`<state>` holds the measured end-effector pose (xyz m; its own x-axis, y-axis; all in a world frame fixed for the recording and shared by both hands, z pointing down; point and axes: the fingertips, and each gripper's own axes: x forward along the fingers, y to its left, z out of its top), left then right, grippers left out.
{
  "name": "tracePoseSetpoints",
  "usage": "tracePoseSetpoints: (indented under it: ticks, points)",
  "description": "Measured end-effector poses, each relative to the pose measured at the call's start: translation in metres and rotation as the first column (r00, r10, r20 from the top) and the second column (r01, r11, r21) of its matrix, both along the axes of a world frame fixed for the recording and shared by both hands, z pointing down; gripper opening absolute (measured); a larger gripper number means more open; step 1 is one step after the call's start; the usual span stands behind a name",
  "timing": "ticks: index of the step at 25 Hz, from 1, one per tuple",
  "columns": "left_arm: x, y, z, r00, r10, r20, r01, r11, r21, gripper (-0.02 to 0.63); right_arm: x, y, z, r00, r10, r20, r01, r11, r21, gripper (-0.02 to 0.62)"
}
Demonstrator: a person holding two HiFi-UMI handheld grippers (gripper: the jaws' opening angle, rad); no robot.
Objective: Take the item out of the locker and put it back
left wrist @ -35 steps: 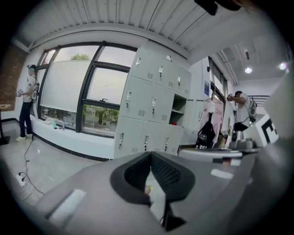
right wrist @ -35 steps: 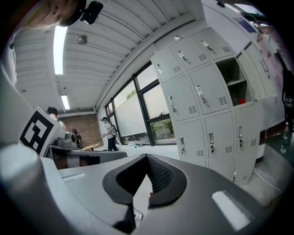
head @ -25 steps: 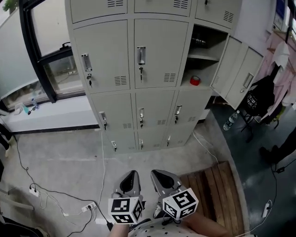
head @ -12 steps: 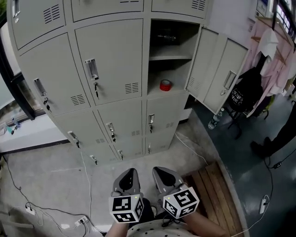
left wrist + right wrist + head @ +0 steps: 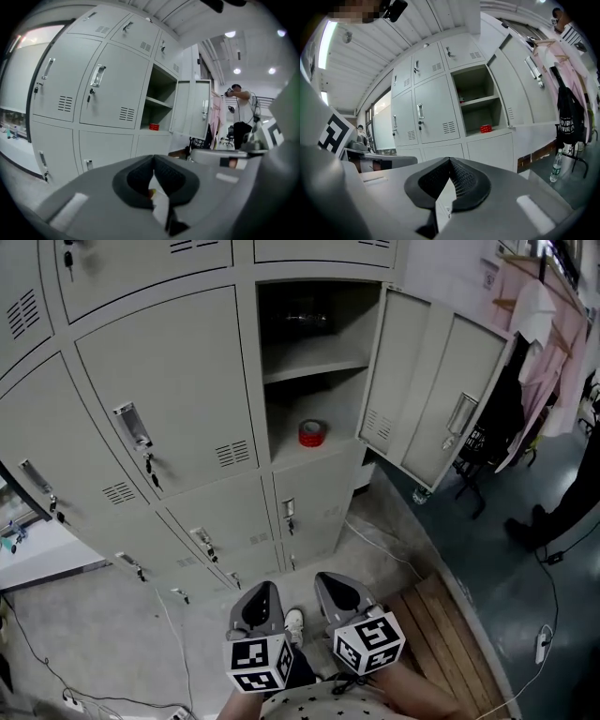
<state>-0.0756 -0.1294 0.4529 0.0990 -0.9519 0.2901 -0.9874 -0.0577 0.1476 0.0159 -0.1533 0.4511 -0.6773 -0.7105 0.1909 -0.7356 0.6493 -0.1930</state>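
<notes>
Two grippers: left gripper [image 5: 262,594], right gripper [image 5: 333,585]. One red tape roll [image 5: 312,433], one open locker compartment [image 5: 343,401], one shelf [image 5: 314,363], one plastic bottle [image 5: 556,166], one wooden pallet [image 5: 452,643].

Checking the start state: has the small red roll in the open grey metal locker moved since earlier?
No. The small red roll stays at the front edge inside the open grey metal locker; only the camera moved.
</notes>
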Motion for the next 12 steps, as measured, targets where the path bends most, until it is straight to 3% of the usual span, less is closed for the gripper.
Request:
tracePoseSetpoints:
  ticks: [4, 8, 12]
  points:
    - [-0.014, -0.057, -0.004, 1.0, 0.012, 0.013, -0.012, 1.0, 0.004, 0.006, -0.015, -0.07, -0.005, 1.0, 0.02, 0.002, -0.02, 1.0, 0.019, 0.0]
    - [-0.027, -0.112, -0.01, 0.999, 0.013, 0.032, -0.013, 1.0, 0.014, 0.006, -0.028, -0.153, -0.018, 0.997, 0.07, 0.024, -0.071, 0.997, 0.034, 0.122]
    - [-0.034, -0.157, -0.008, 1.0, 0.028, 0.006, -0.028, 1.0, -0.004, 0.006, -0.03, -0.229, -0.028, 0.989, 0.142, 0.03, -0.144, 0.988, 0.064, 0.262]
